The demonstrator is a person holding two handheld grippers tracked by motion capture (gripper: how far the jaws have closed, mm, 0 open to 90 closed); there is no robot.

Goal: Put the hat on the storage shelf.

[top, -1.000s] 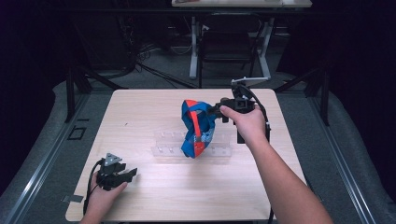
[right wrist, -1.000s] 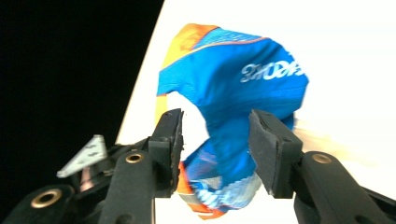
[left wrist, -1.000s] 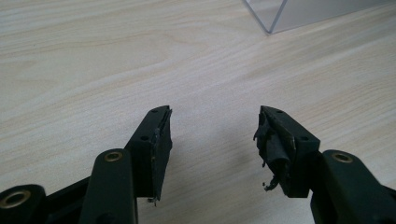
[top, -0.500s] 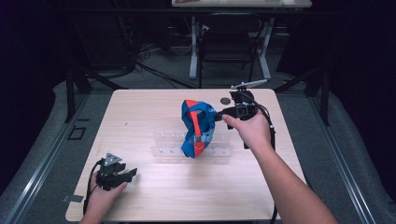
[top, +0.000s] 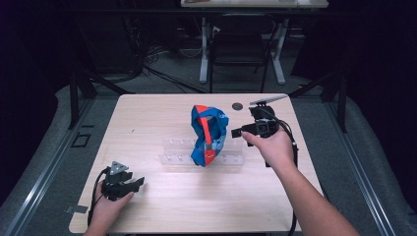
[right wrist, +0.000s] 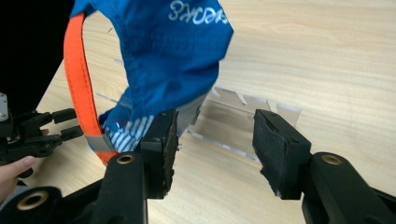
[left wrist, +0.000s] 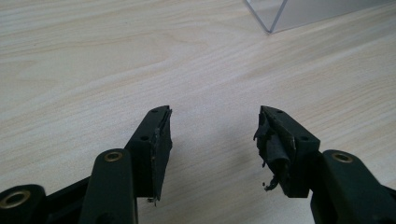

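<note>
My right gripper (top: 239,131) stood with jaws spread, just opened and nothing between them, beside the blue cloth (top: 209,135) draped on the clear rack (top: 231,158) at mid-table.

The hanging looked done to me: the cloth sat on the rack by itself, and what was left, I judged, was to draw my hand clear. The cloth was blue with an orange strap (right wrist: 80,74), white lettering and a striped patch, standing tall in a crumpled loop. My left gripper (top: 129,186) lay with its jaws apart and bare on the table (top: 147,118), well apart at the near left corner.
</note>
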